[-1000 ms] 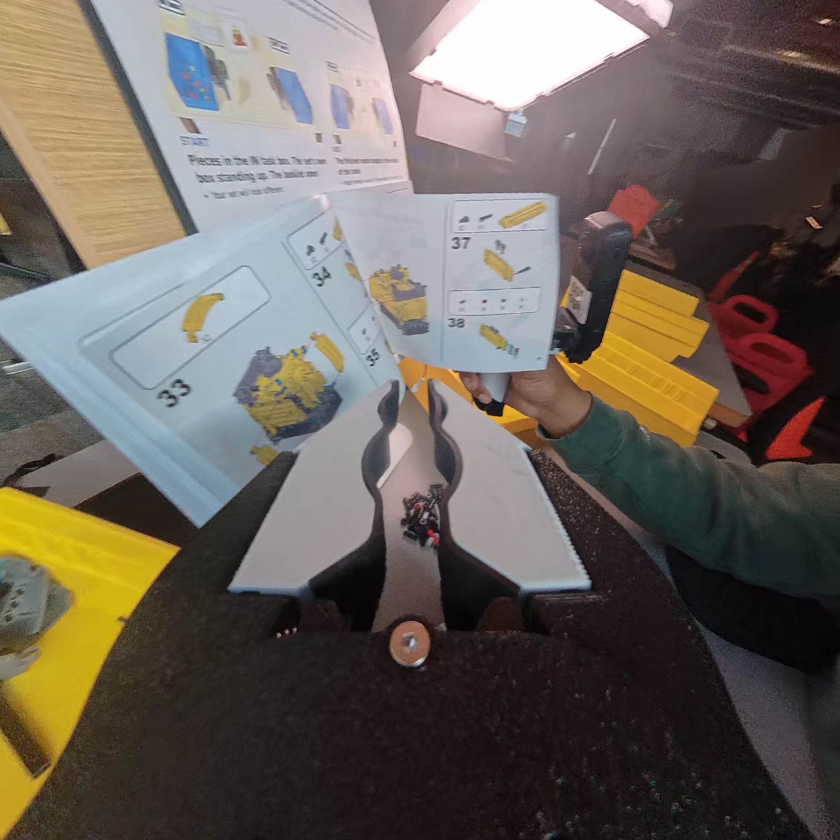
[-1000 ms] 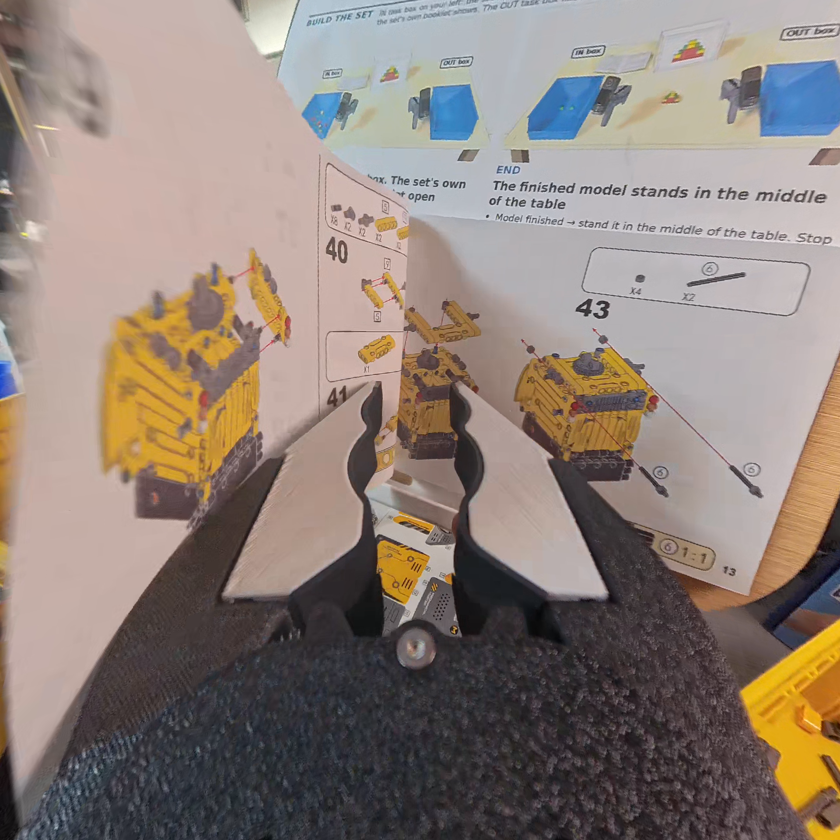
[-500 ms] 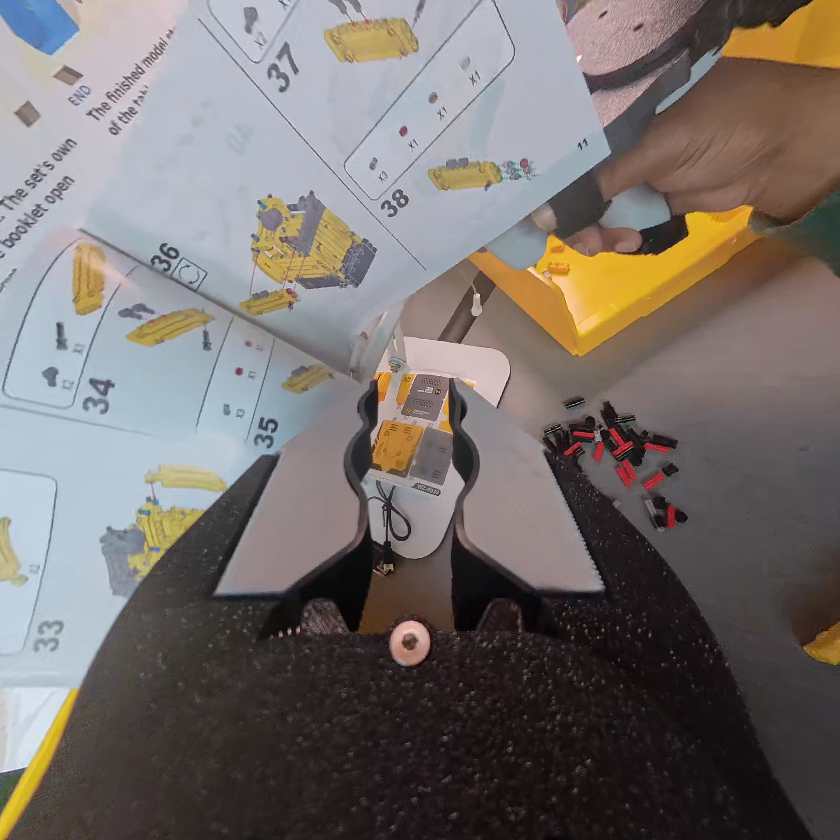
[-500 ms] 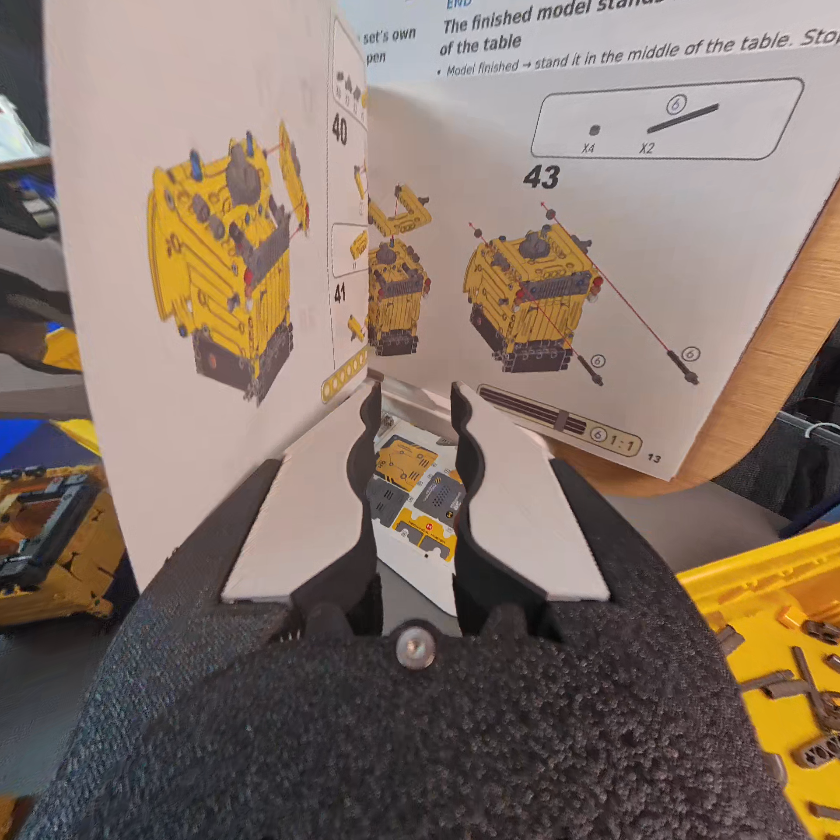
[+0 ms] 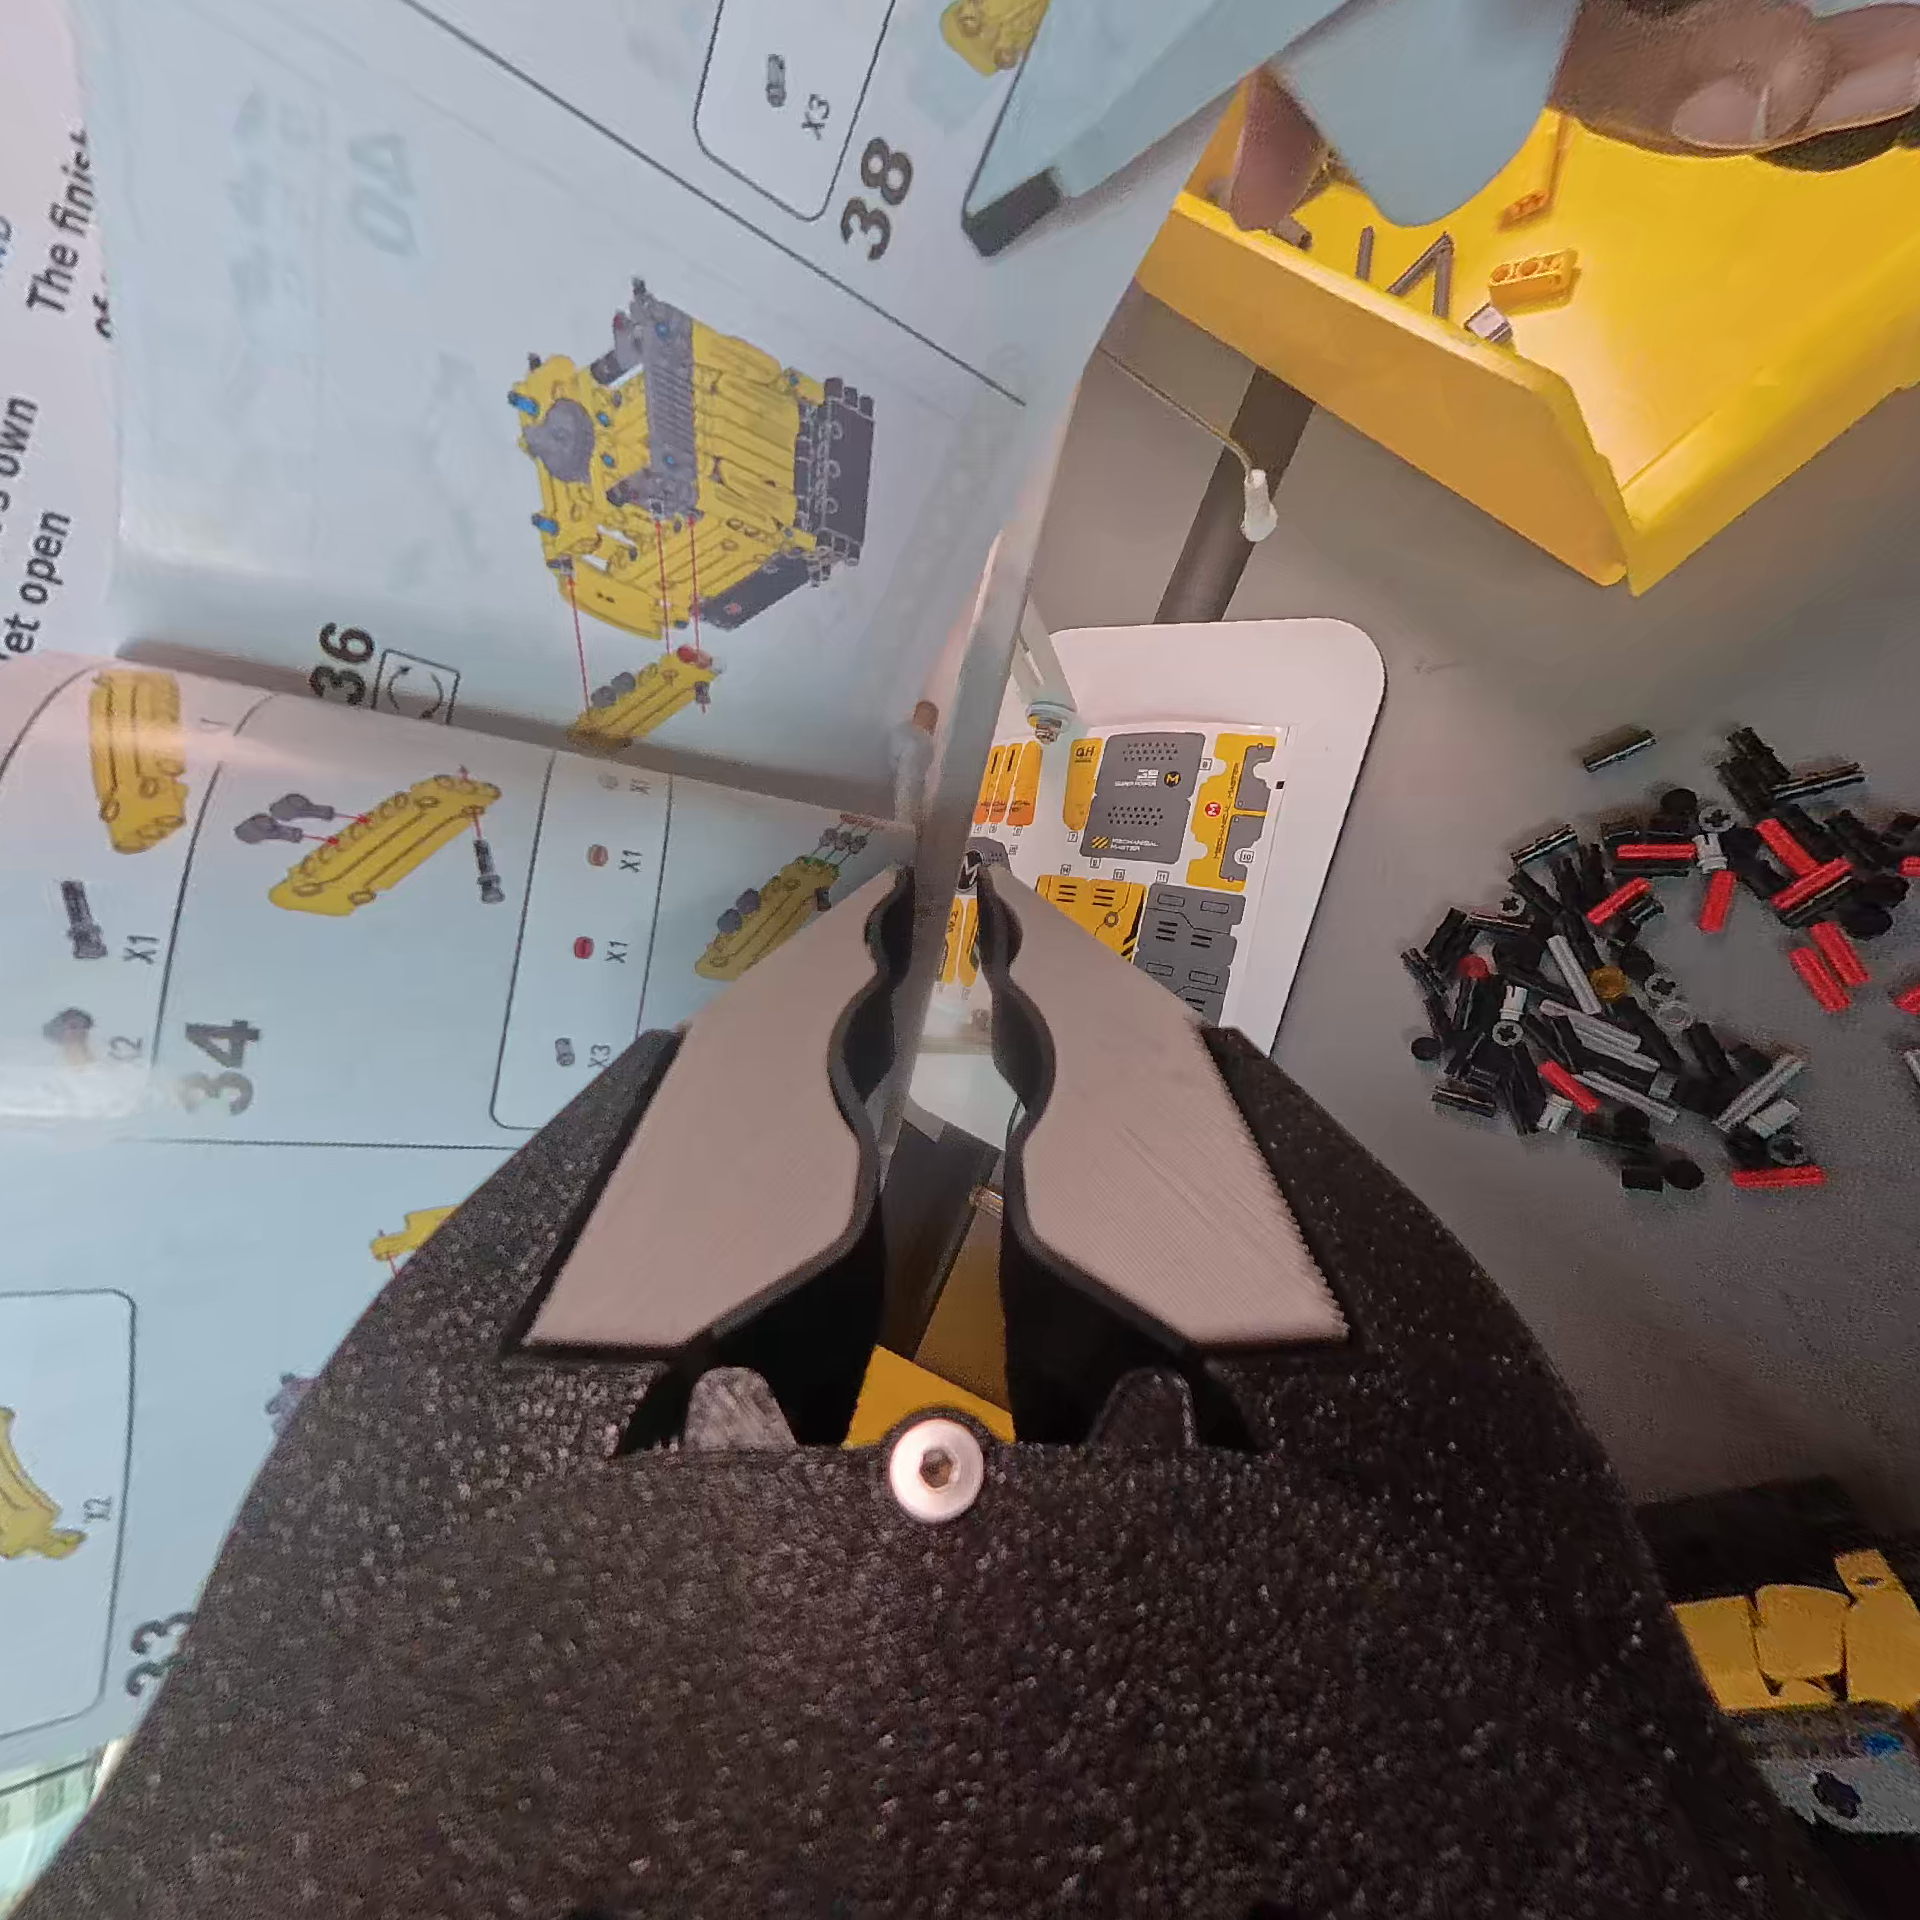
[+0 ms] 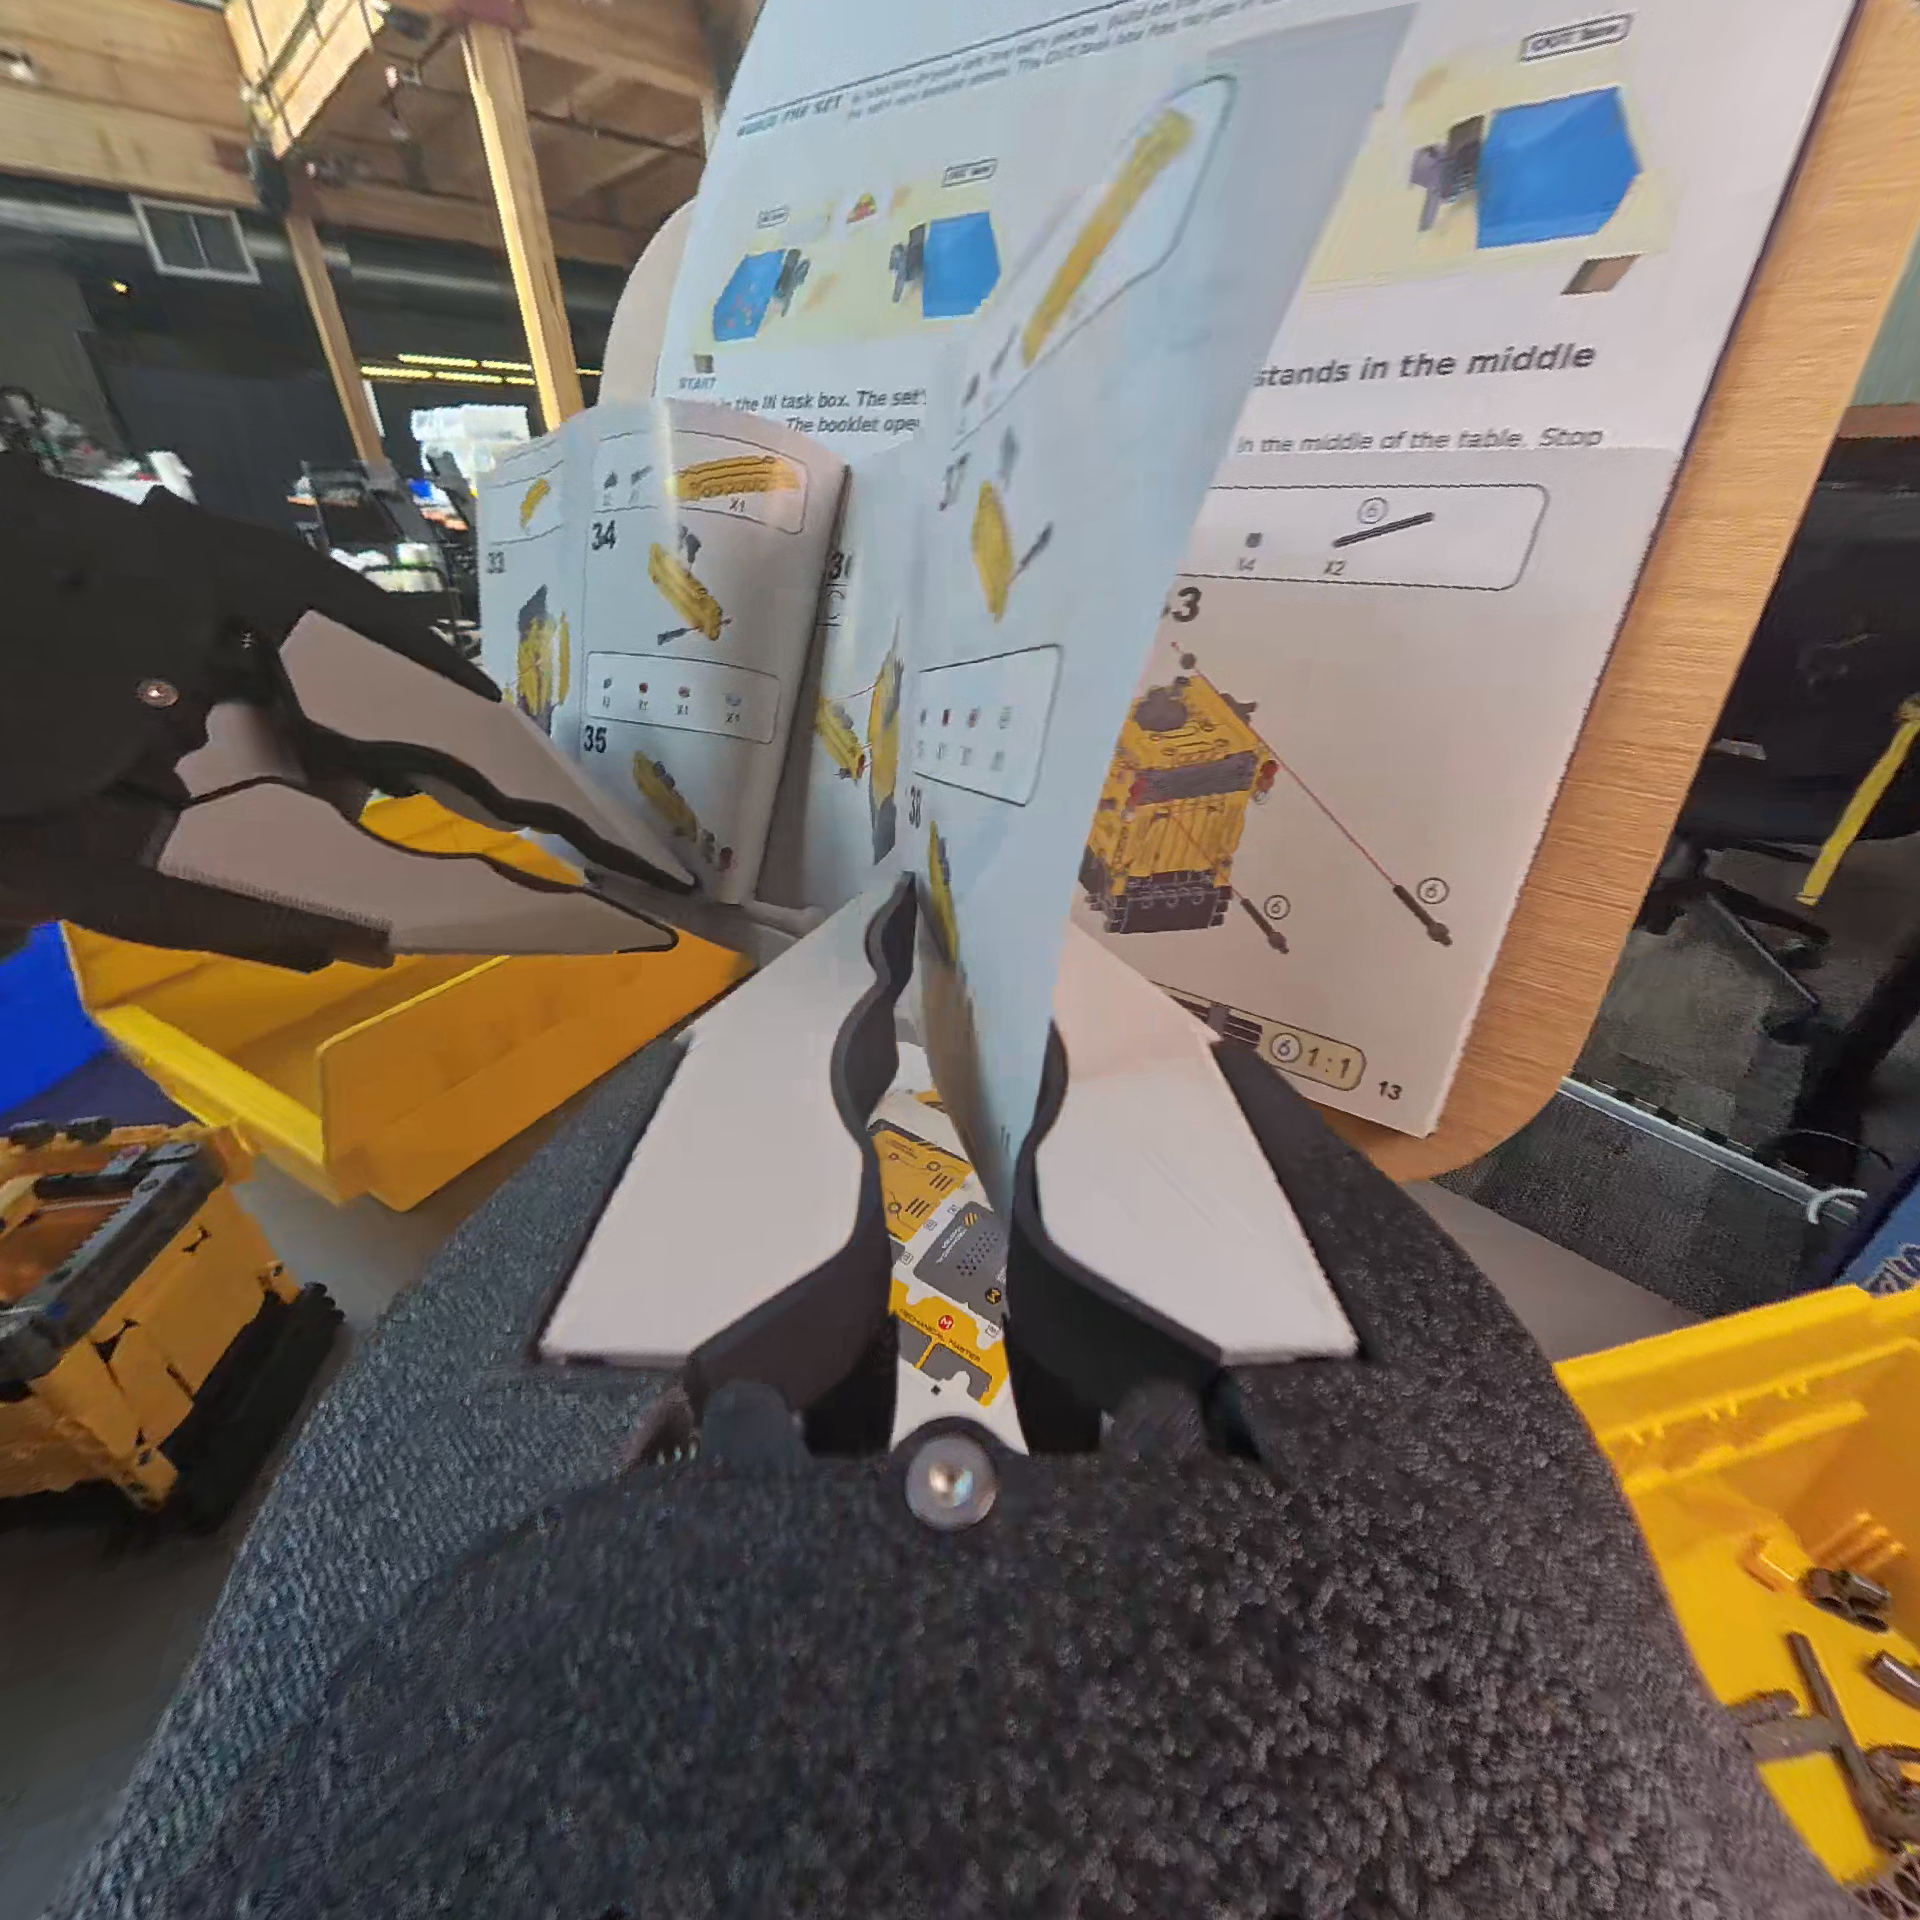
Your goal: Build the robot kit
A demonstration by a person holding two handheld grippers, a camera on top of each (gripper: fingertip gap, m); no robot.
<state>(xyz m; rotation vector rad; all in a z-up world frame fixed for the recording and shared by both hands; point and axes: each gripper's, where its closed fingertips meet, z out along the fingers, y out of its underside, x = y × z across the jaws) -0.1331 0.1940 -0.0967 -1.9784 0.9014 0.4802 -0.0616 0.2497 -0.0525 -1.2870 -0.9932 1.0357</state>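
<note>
Page (image 6: 1039, 623) of instruction booklet (image 5: 416, 831) is sitting pinched in R gripper (image 6: 966, 914); L gripper (image 5: 943, 883) is hovering narrowly parted at its edge, grip unclear; half-built yellow model (image 6: 114, 1299) is standing beside.

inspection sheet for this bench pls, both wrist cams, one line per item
Surface: grey table.
Job's things: instruction booklet standing open; sticker sheet lying flat.
Clutter: black, grey and red pins loose; yellow bins; yellow model.
Grippers: left gripper shut on pages' edge; right gripper pinches a lifted page.
Cables: thin wire by the bin.
Surroundings: poster board behind; dim hall.
</note>
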